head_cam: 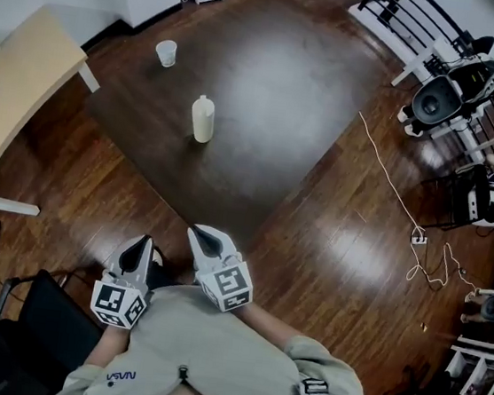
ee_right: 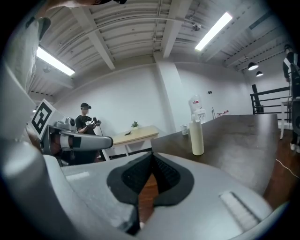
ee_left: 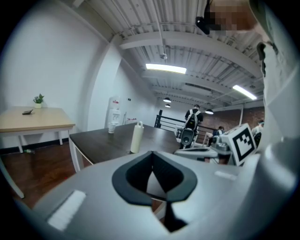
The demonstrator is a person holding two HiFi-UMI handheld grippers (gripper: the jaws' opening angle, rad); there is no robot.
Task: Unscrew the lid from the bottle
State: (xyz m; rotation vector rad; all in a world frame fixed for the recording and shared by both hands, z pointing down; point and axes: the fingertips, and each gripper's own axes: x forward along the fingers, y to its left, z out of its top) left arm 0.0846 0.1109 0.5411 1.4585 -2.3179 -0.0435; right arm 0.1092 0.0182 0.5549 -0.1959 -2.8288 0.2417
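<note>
Grey left gripper [head_cam: 144, 243] has its jaws pressed together on nothing. Straight ahead and well apart, the cream bottle [head_cam: 202, 122] stands upright on the dark table [head_cam: 288, 81], lid [head_cam: 204, 99] on. The right gripper [head_cam: 200, 233], equally closed and empty, looks slightly nearer.

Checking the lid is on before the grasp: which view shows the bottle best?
Right gripper view: the bottle stands whole, side-on, lid on top. Left gripper view shows it side-on too, slightly smaller. Head view sees it from above, foreshortened, on the dark table.
</note>
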